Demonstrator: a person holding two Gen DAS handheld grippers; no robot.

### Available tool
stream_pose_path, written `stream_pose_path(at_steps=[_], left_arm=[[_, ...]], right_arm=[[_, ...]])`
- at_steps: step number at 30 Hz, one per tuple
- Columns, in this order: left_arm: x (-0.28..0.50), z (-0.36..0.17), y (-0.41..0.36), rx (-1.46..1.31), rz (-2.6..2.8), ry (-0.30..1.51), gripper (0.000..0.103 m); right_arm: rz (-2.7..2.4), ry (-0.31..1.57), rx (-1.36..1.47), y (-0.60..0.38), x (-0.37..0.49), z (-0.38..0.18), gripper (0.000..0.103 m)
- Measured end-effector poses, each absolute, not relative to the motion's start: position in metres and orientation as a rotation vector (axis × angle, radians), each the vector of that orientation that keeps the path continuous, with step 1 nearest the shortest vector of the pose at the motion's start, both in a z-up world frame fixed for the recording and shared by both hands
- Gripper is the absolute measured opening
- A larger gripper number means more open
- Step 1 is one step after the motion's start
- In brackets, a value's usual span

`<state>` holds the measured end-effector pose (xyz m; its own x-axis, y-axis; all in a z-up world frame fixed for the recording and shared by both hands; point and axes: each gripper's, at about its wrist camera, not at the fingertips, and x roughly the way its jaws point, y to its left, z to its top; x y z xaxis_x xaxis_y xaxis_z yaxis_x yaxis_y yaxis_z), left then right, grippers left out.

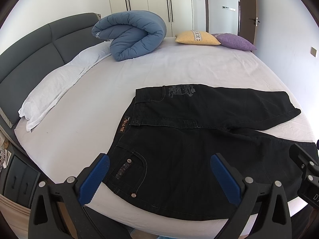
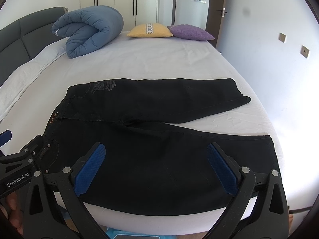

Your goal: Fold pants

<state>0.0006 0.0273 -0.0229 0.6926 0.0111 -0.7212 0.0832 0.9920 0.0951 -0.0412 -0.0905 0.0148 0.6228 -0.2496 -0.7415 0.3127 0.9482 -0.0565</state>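
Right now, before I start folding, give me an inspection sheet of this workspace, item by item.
Surface: bed with a pale sheet, lightly wrinkled.
Job's things: black pants spread flat, unfolded, waistband to the left, both legs running right.
Clutter: rolled blue duvet, yellow cushion, purple cushion at the far edge; white pillow by the grey headboard.
Grippers: left gripper and right gripper both open, over the near pants edge, holding nothing.
Cables: nothing seen.
Surroundings: white wardrobe, door, wall sockets.

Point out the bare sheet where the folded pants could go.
Bare sheet lies between the black pants and the yellow cushion, and left of the waistband toward the white pillow. The far edge is crowded with the blue duvet and the purple cushion.
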Motion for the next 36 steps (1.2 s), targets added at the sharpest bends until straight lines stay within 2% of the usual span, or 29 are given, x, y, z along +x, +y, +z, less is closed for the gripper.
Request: stream_pose_path(at_steps=[10,14,18,20,21,22,23,24,25,27,34,36], left_arm=[[0.045,-0.023,0.027,0.204,-0.090,0.822,0.103],[0.071,-0.023,0.023,0.346,-0.089,0.695,0.103],[0.130,-0.034,0.032,0.344,-0.109,0.871,0.103],[0.155,-0.033,0.038,0.309,-0.158,0.851,0.103],[0.171,-0.034,0.036,0.336,-0.180,0.825,0.103],[0.190,-0.037,0.031,0.381,-0.212,0.818,0.103],[0.206,-0.040,0.025,0.417,-0.265,0.822,0.103],[0.219,-0.042,0.022,0.440,-0.302,0.825,0.103],[0.242,-0.048,0.014,0.498,-0.359,0.835,0.103],[0.269,-0.057,0.003,0.571,-0.438,0.856,0.103],[0.371,-0.103,-0.012,0.647,-0.628,1.001,0.103],[0.388,-0.113,-0.014,0.638,-0.641,1.031,0.097]], right_arm=[[-0.157,0.831,0.093,-0.095,-0.013,0.007,0.103],[-0.050,0.801,0.066,-0.105,0.015,0.009,0.103],[0.064,0.796,0.046,-0.121,0.053,0.007,0.103],[0.113,0.803,0.034,-0.132,0.076,0.004,0.102],[0.143,0.810,0.023,-0.136,0.089,0.001,0.096],[0.179,0.817,0.015,-0.142,0.099,-0.001,0.082],[0.211,0.829,-0.004,-0.146,0.113,-0.006,0.072],[0.229,0.845,-0.022,-0.150,0.124,-0.011,0.056],[0.250,0.871,-0.044,-0.153,0.138,-0.017,0.046],[0.287,0.906,-0.070,-0.159,0.162,-0.029,0.040],[0.453,0.934,-0.094,-0.166,0.205,-0.062,0.040],[0.484,0.937,-0.107,-0.165,0.210,-0.071,0.040]])
